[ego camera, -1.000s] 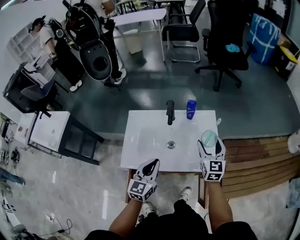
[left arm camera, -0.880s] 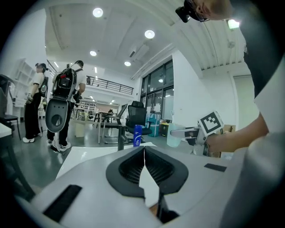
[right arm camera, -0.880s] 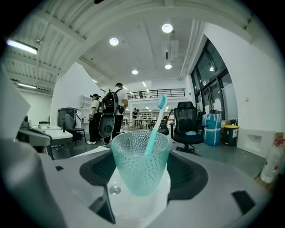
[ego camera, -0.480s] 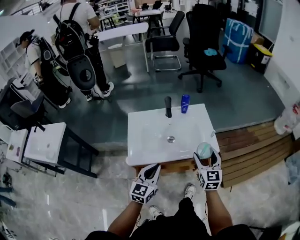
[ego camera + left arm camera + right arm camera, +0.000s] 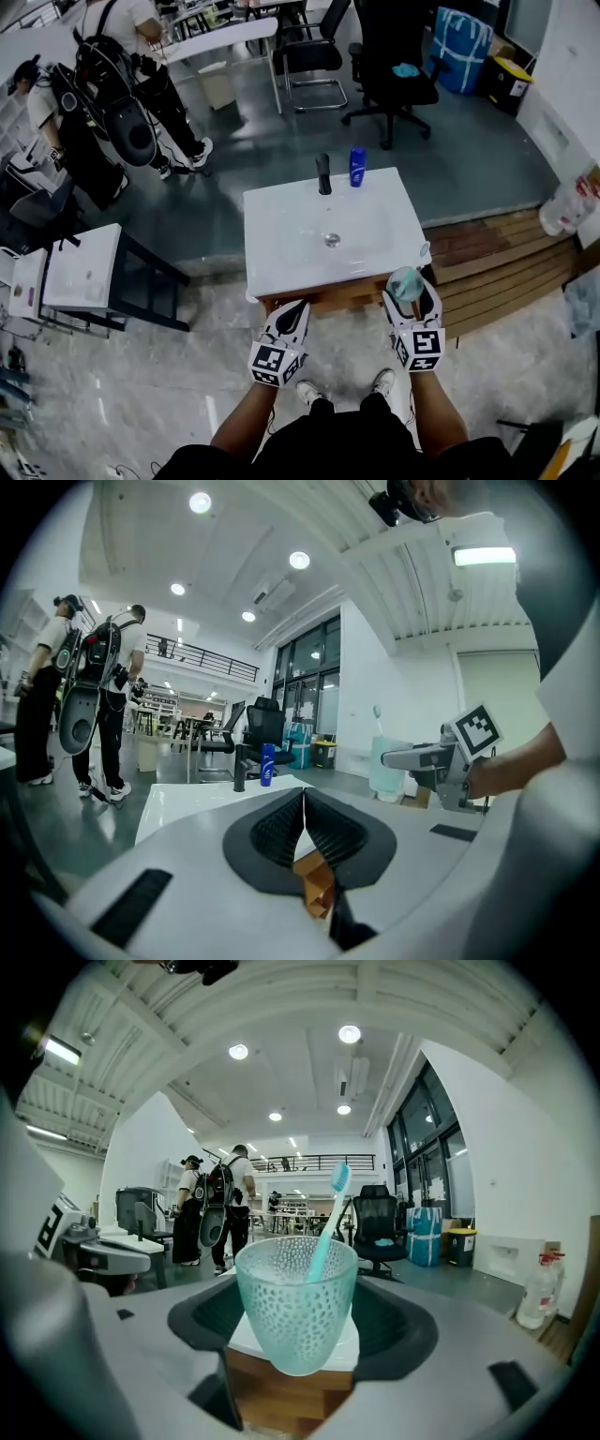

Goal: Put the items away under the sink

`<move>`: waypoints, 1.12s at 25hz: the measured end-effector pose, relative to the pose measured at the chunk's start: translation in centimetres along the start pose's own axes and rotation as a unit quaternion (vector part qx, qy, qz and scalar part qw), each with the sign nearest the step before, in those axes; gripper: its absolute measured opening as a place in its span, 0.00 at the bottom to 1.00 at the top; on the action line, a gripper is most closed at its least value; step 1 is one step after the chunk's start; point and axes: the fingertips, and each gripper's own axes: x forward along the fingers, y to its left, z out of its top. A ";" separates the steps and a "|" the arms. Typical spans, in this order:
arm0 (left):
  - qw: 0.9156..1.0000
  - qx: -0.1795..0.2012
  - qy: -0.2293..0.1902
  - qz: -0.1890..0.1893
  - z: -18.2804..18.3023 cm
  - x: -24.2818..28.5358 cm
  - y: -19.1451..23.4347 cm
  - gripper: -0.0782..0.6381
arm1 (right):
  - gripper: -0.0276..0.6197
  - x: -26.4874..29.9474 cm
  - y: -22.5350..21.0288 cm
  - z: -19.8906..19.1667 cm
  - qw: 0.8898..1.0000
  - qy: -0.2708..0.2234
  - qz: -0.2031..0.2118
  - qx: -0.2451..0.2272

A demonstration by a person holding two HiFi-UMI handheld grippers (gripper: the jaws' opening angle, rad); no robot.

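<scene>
My right gripper [image 5: 411,292] is shut on a pale green dimpled cup [image 5: 296,1302] with a turquoise toothbrush [image 5: 326,1213] standing in it; the cup [image 5: 405,281] hangs just off the front right corner of the white sink [image 5: 272,258]. At the sink's front left edge my left gripper [image 5: 291,317] is shut with nothing in it, its black pads [image 5: 323,829] pressed together. A blue bottle [image 5: 357,167] stands at the back of the sink beside the black tap [image 5: 323,174]. The wooden cabinet [image 5: 333,296] under the sink shows as a thin strip.
A wooden step platform [image 5: 492,258] lies right of the sink. A low white table [image 5: 75,272] on a dark frame stands to the left. Two people [image 5: 112,84] with gear stand at the back left, office chairs [image 5: 394,56] behind.
The person has stepped back from the sink. Both grippers have drawn off the basin top to its front edge, the right one still carrying the cup.
</scene>
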 end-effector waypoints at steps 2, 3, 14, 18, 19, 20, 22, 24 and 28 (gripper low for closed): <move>1.000 -0.004 0.000 0.009 -0.3 0.5 -0.6 0.14 | 0.61 -0.3 0.0 -0.2 1.000 -0.005 0.012 -0.008; 1.000 -0.005 -0.001 0.013 -0.4 0.8 -0.9 0.14 | 0.61 -0.3 0.0 -0.5 1.000 -0.008 0.017 -0.010; 0.997 -0.008 0.000 0.079 -7.1 3.9 -2.0 0.14 | 0.61 0.8 -0.2 -8.3 0.998 -0.007 0.068 0.009; 0.995 0.006 0.009 0.100 -11.3 5.5 -1.1 0.14 | 0.61 2.2 0.1 -12.3 0.997 -0.003 0.079 0.001; 0.994 0.004 0.008 0.105 -12.4 5.8 -0.6 0.14 | 0.61 2.7 0.4 -13.5 0.997 -0.004 0.080 0.004; 0.994 0.001 0.007 0.109 -13.6 6.1 0.0 0.14 | 0.61 3.2 0.7 -14.8 0.997 -0.006 0.081 0.007; 0.994 -0.004 0.006 0.113 -16.3 6.7 0.9 0.14 | 0.61 4.1 1.2 -17.4 0.997 -0.010 0.081 0.009; 0.993 -0.004 0.002 0.115 -18.9 7.4 1.3 0.14 | 0.61 5.0 1.6 -19.5 0.996 -0.017 0.084 0.007; 0.993 0.015 -0.005 0.120 -24.4 9.8 2.2 0.14 | 0.61 7.1 1.9 -24.5 0.996 -0.037 0.083 0.001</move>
